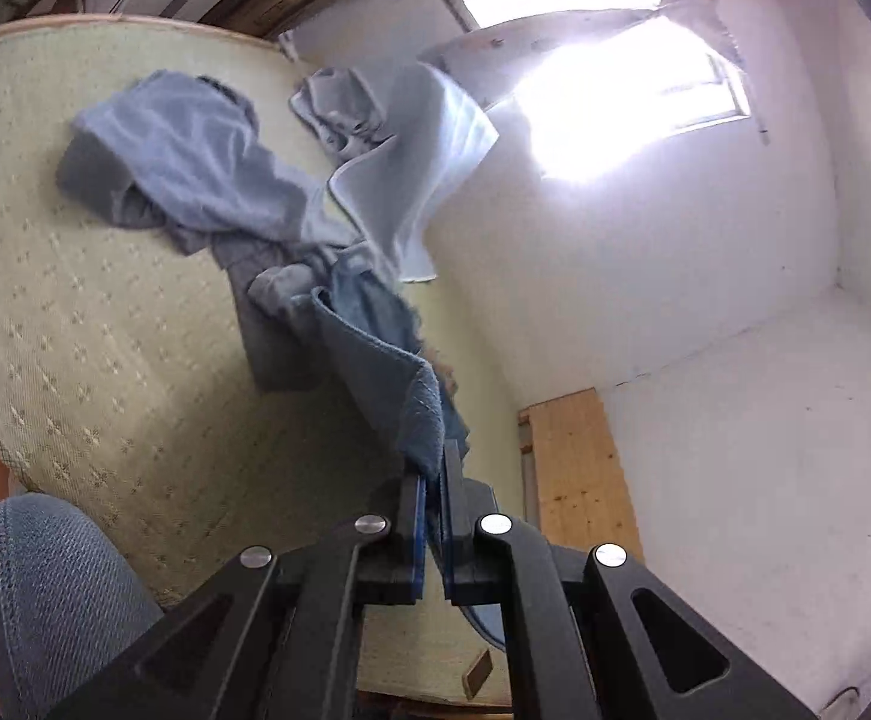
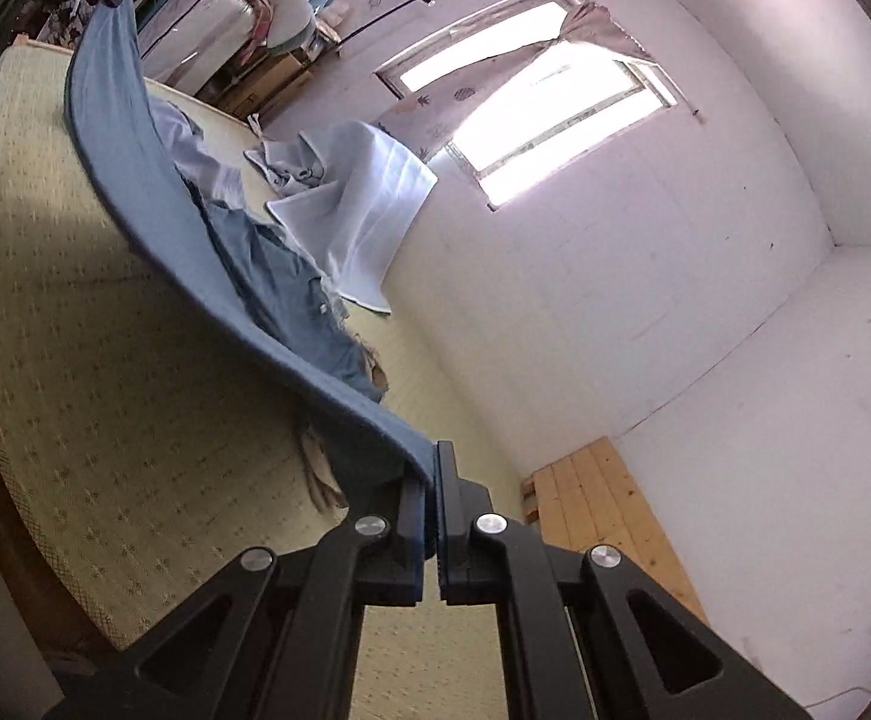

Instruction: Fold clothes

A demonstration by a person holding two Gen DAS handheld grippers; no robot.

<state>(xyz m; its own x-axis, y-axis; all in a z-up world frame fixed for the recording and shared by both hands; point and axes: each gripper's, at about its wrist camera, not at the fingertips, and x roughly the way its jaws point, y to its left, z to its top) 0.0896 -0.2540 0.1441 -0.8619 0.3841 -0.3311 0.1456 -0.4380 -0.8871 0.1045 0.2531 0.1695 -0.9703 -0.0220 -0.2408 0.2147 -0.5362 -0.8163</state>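
Note:
A blue cloth [image 1: 375, 360] is held up above a pale green patterned mattress [image 1: 75, 330]. My left gripper [image 1: 433, 480] is shut on one edge of it. My right gripper [image 2: 435, 480] is shut on another edge, and the blue cloth [image 2: 135, 168] stretches from it as a long taut band toward the upper left. Part of the cloth hangs between the two grips. Grey-blue clothes [image 1: 183, 168] lie crumpled on the mattress behind it, and they also show in the right wrist view [image 2: 291, 294].
A light blue-white towel [image 1: 411, 168] lies against the white wall [image 1: 675, 300] under a bright window [image 1: 615, 102]. A wooden board [image 1: 579, 468] stands at the wall. Boxes and bedding [image 2: 243, 18] are stacked beyond the mattress. A denim-clad knee [image 1: 45, 588] is at lower left.

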